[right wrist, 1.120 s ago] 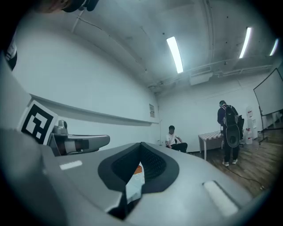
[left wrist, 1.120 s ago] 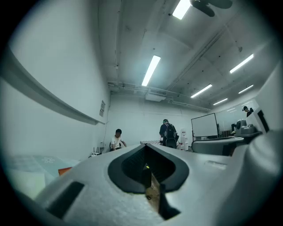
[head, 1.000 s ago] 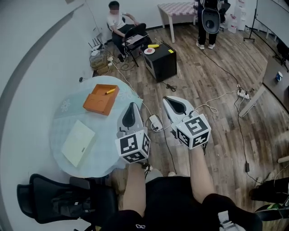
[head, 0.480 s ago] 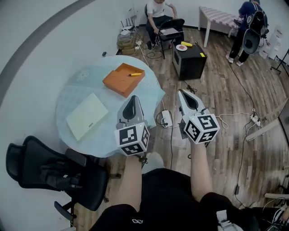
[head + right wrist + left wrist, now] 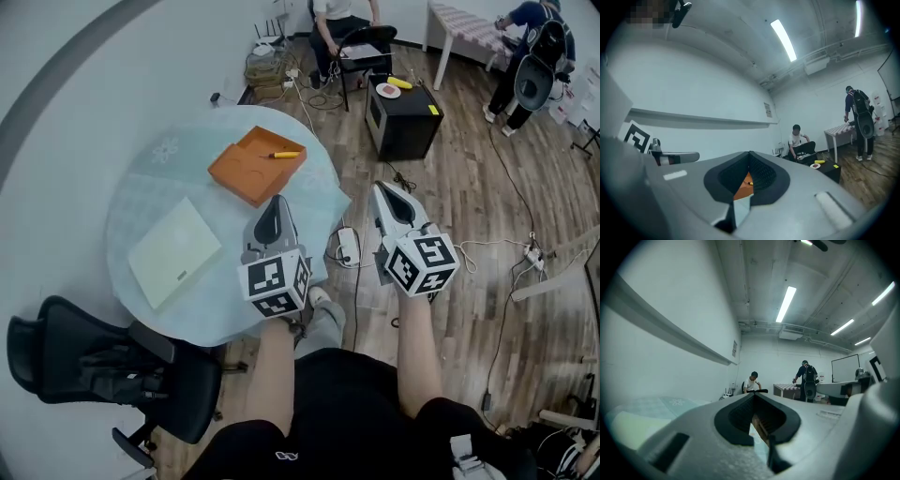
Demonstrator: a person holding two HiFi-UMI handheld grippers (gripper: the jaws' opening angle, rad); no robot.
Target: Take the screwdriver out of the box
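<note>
Both claws, the grey left gripper [image 5: 275,202] and grey right gripper [image 5: 382,190], are pressed together on nothing, short of the shallow orange box [image 5: 246,171] where the small yellow-handled screwdriver [image 5: 284,155] lies by its far rim (one should spread and straddle the handle squarely).

A round table [image 5: 141,202] with a pale blue-green cover stands on a wooden floor [image 5: 469,187]. A pale green pad [image 5: 174,251] lies flat on it, near the edge. A black office chair [image 5: 103,361] sits just beside the table. Further off, a black cabinet [image 5: 405,117] carries a plate [image 5: 387,90] and a yellow item [image 5: 401,82]. A seated person [image 5: 342,23] and a standing person [image 5: 530,56] are beyond. Cables and a white power strip [image 5: 347,246] lie on the floor.
</note>
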